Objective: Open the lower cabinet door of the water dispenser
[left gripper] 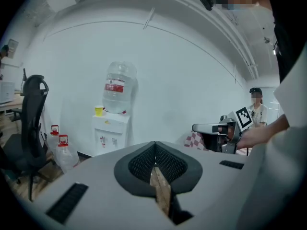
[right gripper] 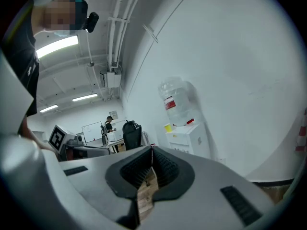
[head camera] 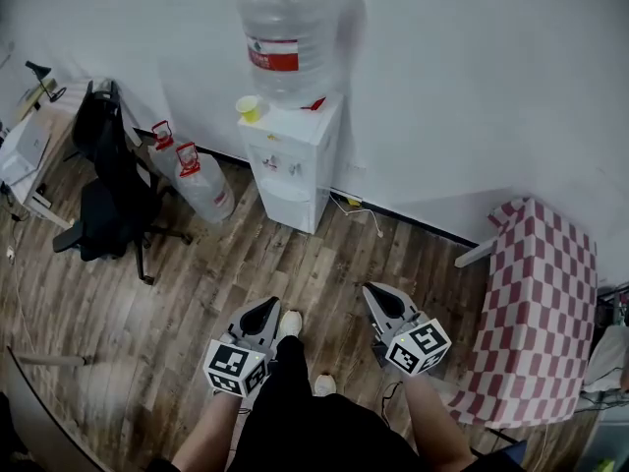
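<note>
Head view, looking steeply down: nearest are the person's forearms, cut off by the bottom edge, each holding a gripper over the wooden floor (head camera: pixel 197 283). The left gripper (head camera: pixel 263 305) has its jaws pressed together, holding and touching nothing; in its own view the ribbed pads meet at their tips, with only a strip of floor showing below them. The right gripper (head camera: pixel 374 290) is the same, jaws closed on each other and gripping nothing. Both point towards the far wall. A pale shoe (head camera: pixel 289 323) shows between them.

To the right stands a table with a red and white checked cloth (head camera: pixel 541 313), partly cut off by the frame. Well beyond the grippers, against the white wall, is the water dispenser (head camera: pixel 295 160), with a large bottle (head camera: pixel 290 28) and a yellow cup (head camera: pixel 250 108) on top. Its lower cabinet door (head camera: pixel 287 203) looks closed; any handle is too small to make out. Spare bottles (head camera: pixel 201 180) and a black office chair (head camera: pixel 108 185) stand to its left.
</note>
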`<state>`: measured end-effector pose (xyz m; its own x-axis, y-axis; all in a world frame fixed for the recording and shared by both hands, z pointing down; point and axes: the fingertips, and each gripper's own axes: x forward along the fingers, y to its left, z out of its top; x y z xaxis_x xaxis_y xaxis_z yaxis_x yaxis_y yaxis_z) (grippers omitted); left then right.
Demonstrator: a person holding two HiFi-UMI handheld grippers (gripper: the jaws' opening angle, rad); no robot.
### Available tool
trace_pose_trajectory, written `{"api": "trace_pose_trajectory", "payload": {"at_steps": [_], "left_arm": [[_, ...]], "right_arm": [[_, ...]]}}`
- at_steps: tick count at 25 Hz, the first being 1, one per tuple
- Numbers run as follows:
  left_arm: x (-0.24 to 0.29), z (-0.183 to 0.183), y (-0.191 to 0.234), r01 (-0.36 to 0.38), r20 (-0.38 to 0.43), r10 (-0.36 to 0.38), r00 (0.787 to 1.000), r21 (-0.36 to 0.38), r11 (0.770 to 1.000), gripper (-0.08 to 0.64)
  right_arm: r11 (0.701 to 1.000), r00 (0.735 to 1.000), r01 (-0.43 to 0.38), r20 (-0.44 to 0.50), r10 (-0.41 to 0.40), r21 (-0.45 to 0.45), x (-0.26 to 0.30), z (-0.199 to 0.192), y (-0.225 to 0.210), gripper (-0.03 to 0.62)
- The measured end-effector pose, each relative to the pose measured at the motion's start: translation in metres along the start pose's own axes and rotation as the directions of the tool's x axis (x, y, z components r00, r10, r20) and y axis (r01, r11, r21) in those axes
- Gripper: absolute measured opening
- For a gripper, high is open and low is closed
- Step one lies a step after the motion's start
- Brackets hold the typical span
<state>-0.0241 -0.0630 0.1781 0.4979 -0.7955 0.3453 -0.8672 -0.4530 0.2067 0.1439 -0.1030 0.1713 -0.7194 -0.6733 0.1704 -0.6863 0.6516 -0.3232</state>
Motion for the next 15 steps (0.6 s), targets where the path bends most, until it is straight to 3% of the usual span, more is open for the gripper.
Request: {"api": "trace_pose_trajectory", "payload": {"at_steps": [8, 15], "left_arm": [[0.102, -0.010, 0.090, 0.088, -0.051, -0.087, 0.995, 0.017, 0.996, 0.014], [0.198, -0.057, 0.156, 0.096, -0.038, -0.095, 0.995, 0.041, 0.995, 0.014]], "right_arm": [[0.998, 0.994, 0.039, -0.101, -0.044, -0.049, 0.119, -0.034, -0.070, 0.021], [0.998, 0.995, 0.050, -0.081, -0.054, -0.049, 0.204, -0.090, -0.139, 0.021]]}}
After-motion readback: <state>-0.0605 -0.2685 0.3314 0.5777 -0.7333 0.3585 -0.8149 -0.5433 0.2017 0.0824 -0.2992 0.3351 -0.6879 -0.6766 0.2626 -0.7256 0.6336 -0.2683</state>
